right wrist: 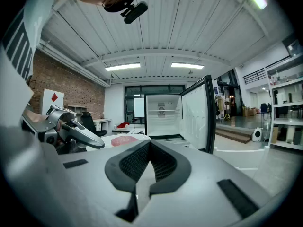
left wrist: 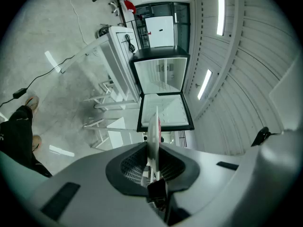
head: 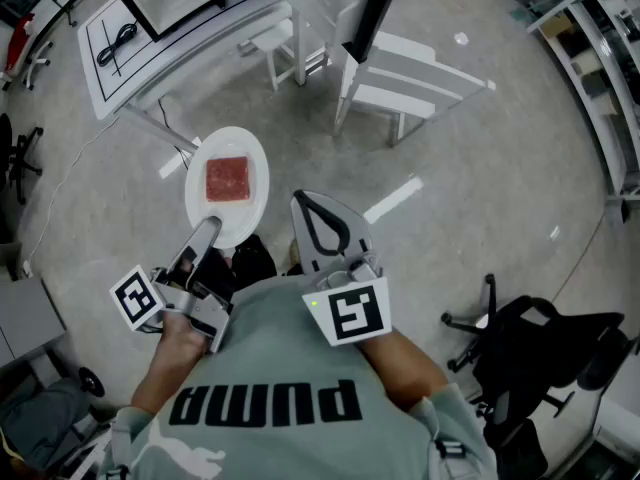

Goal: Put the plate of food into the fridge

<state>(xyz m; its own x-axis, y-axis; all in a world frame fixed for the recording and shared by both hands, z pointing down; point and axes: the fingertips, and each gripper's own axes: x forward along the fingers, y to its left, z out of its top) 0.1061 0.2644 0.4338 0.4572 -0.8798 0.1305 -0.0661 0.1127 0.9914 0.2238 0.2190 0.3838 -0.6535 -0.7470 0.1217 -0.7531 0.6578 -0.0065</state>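
Observation:
A white plate (head: pixel 228 183) with a red slab of food (head: pixel 228 179) is held level in front of the person. My left gripper (head: pixel 210 228) is shut on the plate's near rim. In the left gripper view the plate (left wrist: pixel 153 126) stands edge-on between the pads. My right gripper (head: pixel 300 204) floats beside the plate on its right, shut with nothing in it (right wrist: pixel 149 148). Ahead stands the small fridge (right wrist: pixel 163 118), its door (right wrist: pixel 196 112) swung wide to the right and its white shelves bare. The fridge (left wrist: pixel 161 74) also shows, turned sideways, in the left gripper view.
A white chair (head: pixel 412 78) and a white stool (head: pixel 285 48) stand on the grey floor ahead. A white table (head: pixel 170 28) with a black cable lies at the upper left. A black office chair (head: pixel 545 343) is at the lower right, with shelving (head: pixel 600 58) along the right wall.

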